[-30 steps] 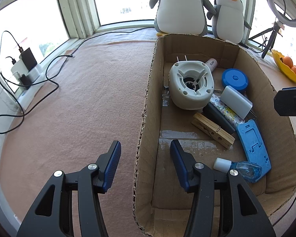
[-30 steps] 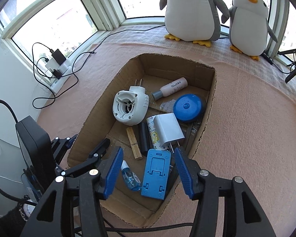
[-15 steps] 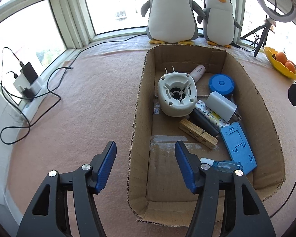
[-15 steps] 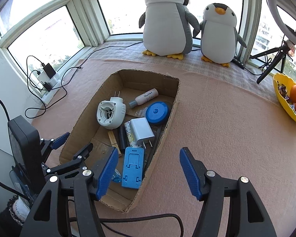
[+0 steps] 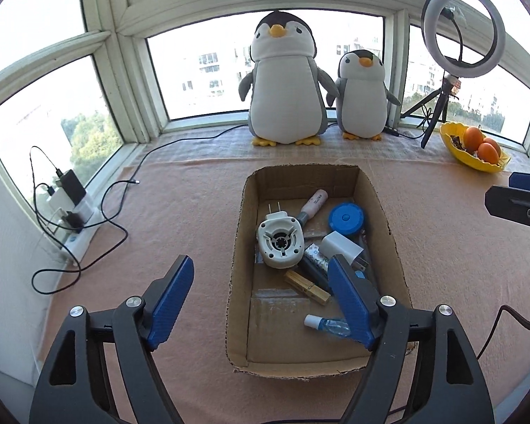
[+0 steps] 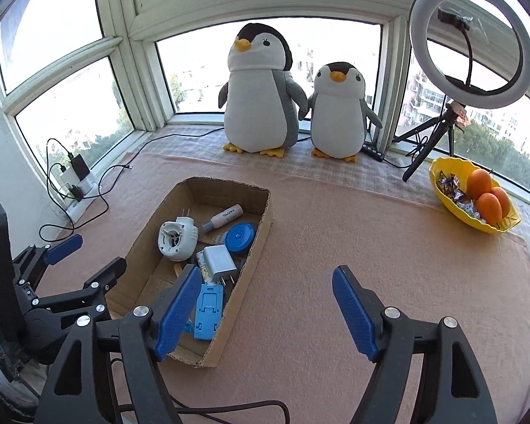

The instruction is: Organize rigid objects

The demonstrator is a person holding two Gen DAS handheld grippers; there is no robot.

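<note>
Both tools are built alike: the left gripper [image 5: 259,298] has black, angular plastic arms with triangular cut-outs, silver round screw heads at the joints, and blue ribbed pads on the fingers [image 5: 169,304]. The right gripper [image 6: 265,309] shows the same black frame, silver screws and blue ribbed pads, and a black cable [image 6: 229,407] curls beneath it.

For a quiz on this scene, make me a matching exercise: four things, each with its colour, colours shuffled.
Things:
1 round lid
2 clothespin
3 fruit bowl
4 larger plush penguin

Colours:
a yellow
b grey and white
c blue
d wood tan

Pairs: 1-c, 2-d, 3-a, 4-b
</note>
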